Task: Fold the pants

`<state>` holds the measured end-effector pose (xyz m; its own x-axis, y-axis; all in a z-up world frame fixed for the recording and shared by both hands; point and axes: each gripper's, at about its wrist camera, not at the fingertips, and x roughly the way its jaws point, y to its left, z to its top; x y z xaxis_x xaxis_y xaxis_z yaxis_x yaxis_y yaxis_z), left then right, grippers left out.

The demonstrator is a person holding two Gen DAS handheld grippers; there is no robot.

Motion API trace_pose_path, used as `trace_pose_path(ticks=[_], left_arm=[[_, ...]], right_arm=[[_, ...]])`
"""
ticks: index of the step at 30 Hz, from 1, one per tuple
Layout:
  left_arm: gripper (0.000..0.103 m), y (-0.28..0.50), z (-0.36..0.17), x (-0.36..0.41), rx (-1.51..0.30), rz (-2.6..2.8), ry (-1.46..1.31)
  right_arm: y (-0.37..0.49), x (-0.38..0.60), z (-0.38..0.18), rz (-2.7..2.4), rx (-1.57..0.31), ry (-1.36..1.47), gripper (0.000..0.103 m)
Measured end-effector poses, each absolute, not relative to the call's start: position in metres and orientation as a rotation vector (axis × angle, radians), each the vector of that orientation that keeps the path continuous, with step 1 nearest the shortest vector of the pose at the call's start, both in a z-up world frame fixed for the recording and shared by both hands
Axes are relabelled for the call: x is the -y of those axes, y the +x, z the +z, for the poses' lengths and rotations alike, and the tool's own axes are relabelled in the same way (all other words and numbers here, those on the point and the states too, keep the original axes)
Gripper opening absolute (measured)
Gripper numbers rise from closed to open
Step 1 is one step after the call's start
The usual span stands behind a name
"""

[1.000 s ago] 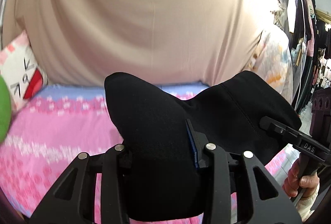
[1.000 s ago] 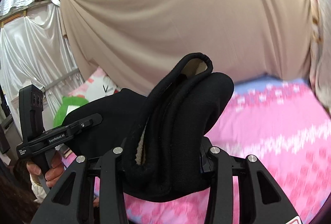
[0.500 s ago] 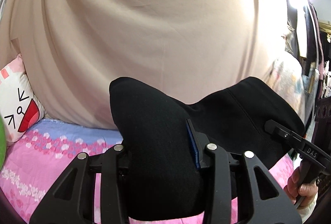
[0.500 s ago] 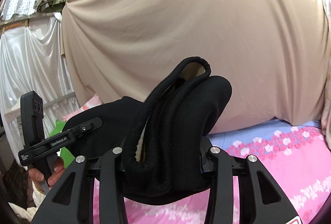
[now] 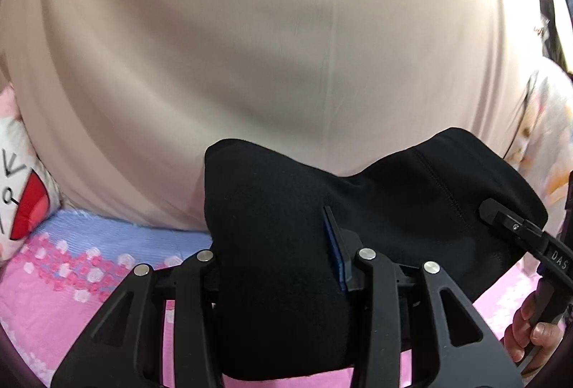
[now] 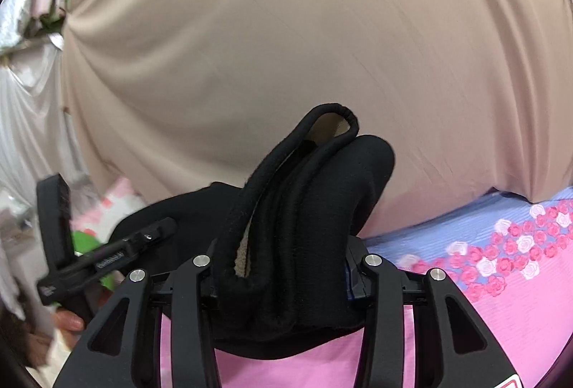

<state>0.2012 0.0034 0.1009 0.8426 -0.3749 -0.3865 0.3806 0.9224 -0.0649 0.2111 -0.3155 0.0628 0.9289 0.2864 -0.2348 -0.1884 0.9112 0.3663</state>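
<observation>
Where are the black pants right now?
The black pants hang above the pink floral bedspread, clamped in both jaws, stretched between left gripper and right gripper.

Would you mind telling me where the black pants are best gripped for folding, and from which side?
Grip the black pants at the thick rolled edge with the pale lining, from below, as the right tongs do. The left tongs clamp the other end likewise, so the cloth spans between them above the pink bedspread.
</observation>
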Motion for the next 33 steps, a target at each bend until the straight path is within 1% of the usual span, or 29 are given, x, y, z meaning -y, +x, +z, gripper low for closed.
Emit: trace_pose_path(ticks=[1, 5, 6, 7, 8, 9, 10, 11, 12, 13, 15, 16, 18, 21, 23, 24, 25, 26, 27, 28, 29, 30, 31, 33], left_arm=[[0.037, 0.215, 0.085, 0.002, -0.422, -0.399, 0.028], [0.039, 0.255, 0.018, 0.015, -0.509, -0.406, 0.067], [0.040, 0.264, -0.001, 0.017, -0.544, -0.406, 0.071], [0.042, 0.276, -0.029, 0.016, -0.620, -0.409, 0.057], [0.053, 0.283, -0.049, 0.013, -0.678, -0.397, 0.048], [0.059, 0.285, -0.071, 0.006, -0.740, -0.361, 0.027], [0.060, 0.286, -0.071, -0.001, -0.777, -0.380, -0.005], [0.061, 0.281, -0.065, -0.012, -0.768, -0.390, -0.044], [0.064, 0.275, -0.056, -0.021, -0.752, -0.362, -0.053], [0.070, 0.266, -0.044, -0.030, -0.737, -0.315, -0.035], [0.071, 0.247, -0.021, -0.043, -0.698, -0.253, -0.014], [0.071, 0.238, -0.008, -0.047, -0.679, -0.250, -0.021], [0.071, 0.235, 0.007, -0.043, -0.679, -0.257, -0.049], [0.071, 0.243, 0.002, -0.014, -0.734, -0.316, -0.078], [0.069, 0.256, -0.030, 0.008, -0.809, -0.273, -0.005], [0.065, 0.261, -0.041, 0.012, -0.825, -0.254, 0.016], [0.061, 0.264, -0.051, 0.009, -0.850, -0.220, 0.039], [0.062, 0.263, -0.052, 0.001, -0.862, -0.228, 0.018], [0.063, 0.258, -0.049, -0.012, -0.866, -0.264, -0.035], [0.072, 0.253, -0.045, -0.027, -0.880, -0.289, -0.100], [0.086, 0.248, -0.043, -0.040, -0.880, -0.300, -0.156], [0.093, 0.243, -0.040, -0.049, -0.871, -0.298, -0.202], [0.097, 0.242, -0.042, -0.056, -0.864, -0.274, -0.234], [0.096, 0.250, -0.052, -0.056, -0.889, -0.261, -0.235]], right_arm=[[0.220, 0.316, 0.053, 0.230, -0.308, 0.343, 0.041], [0.267, 0.332, -0.018, 0.193, -0.469, 0.426, 0.041], [0.277, 0.335, -0.037, 0.181, -0.523, 0.433, 0.044], [0.285, 0.336, -0.052, 0.174, -0.578, 0.426, 0.045], [0.297, 0.339, -0.076, 0.158, -0.694, 0.414, 0.052], [0.301, 0.342, -0.091, 0.136, -0.771, 0.413, 0.063], [0.302, 0.351, -0.103, 0.135, -0.838, 0.441, 0.064], [0.298, 0.359, -0.103, 0.157, -0.842, 0.483, 0.064], [0.291, 0.368, -0.097, 0.144, -0.835, 0.506, 0.067], [0.280, 0.377, -0.085, 0.097, -0.807, 0.496, 0.068], [0.259, 0.383, -0.061, 0.007, -0.708, 0.450, 0.069], [0.251, 0.382, -0.048, -0.013, -0.659, 0.418, 0.064], [0.252, 0.360, -0.027, 0.064, -0.637, 0.369, 0.028], [0.272, 0.315, -0.030, 0.187, -0.680, 0.285, 0.015], [0.296, 0.299, -0.061, 0.091, -0.768, 0.151, 0.013], [0.302, 0.302, -0.074, 0.051, -0.795, 0.134, 0.000], [0.301, 0.310, -0.083, 0.043, -0.801, 0.163, 0.000], [0.291, 0.325, -0.080, 0.080, -0.778, 0.256, 0.000], [0.277, 0.334, -0.072, 0.097, -0.768, 0.316, 0.013], [0.271, 0.340, -0.066, 0.084, -0.760, 0.327, 0.028], [0.256, 0.348, -0.059, 0.038, -0.736, 0.324, 0.079], [0.247, 0.351, -0.056, 0.002, -0.715, 0.316, 0.095], [0.242, 0.352, -0.057, -0.006, -0.705, 0.314, 0.095], [0.246, 0.354, -0.072, 0.049, -0.768, 0.370, 0.091]])
